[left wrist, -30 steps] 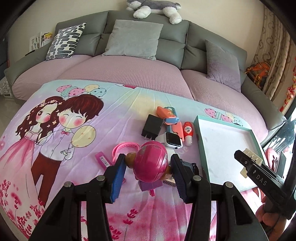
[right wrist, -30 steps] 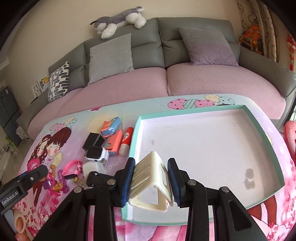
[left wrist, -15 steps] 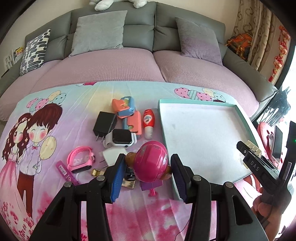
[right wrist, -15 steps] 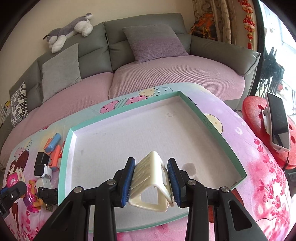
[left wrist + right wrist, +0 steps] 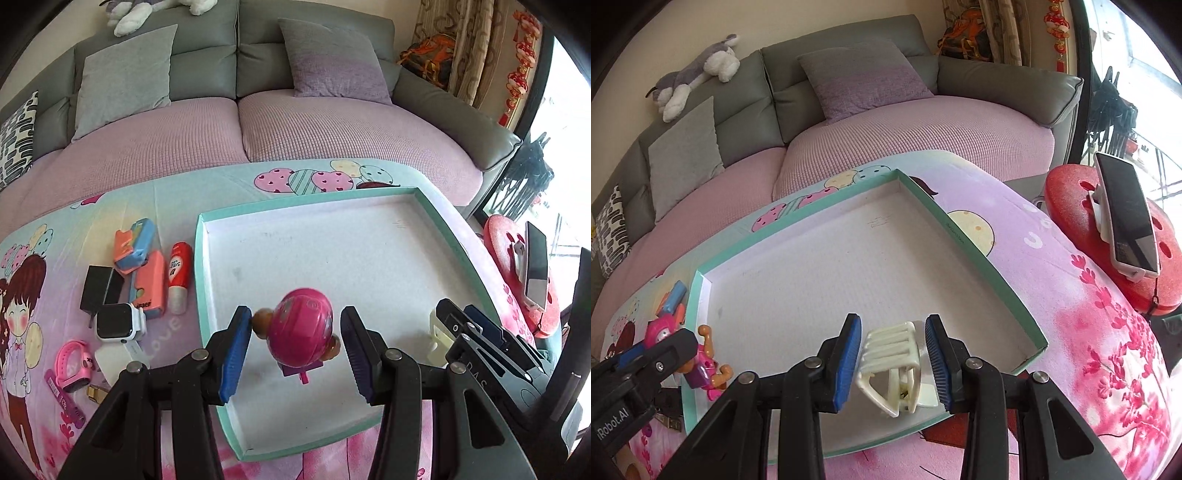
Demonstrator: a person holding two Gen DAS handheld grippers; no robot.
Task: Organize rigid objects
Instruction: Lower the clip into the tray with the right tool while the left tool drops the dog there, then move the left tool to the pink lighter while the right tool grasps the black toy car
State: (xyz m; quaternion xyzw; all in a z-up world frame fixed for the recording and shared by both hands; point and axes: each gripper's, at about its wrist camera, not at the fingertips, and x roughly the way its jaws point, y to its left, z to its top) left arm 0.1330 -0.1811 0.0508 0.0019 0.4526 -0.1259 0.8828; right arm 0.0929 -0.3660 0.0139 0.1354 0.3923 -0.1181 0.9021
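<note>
My left gripper point(image 5: 295, 347) grips the pink toy point(image 5: 301, 338) over the tray point(image 5: 201, 280). My right gripper point(image 5: 892, 354) clamps the hair clip point(image 5: 892, 363) at the tray's near edge. Risk: the round helmet may slip or roll on release. Loose items point(image 5: 147, 280) remain farther left.

"Love" is printed on the cloth point(image 5: 170, 326) at centre left in the left view; "DAS" marks the right gripper point(image 5: 476, 371) at lower right. In the right view, "Robot.AI" marks the left gripper point(image 5: 613, 424) at lower left.
</note>
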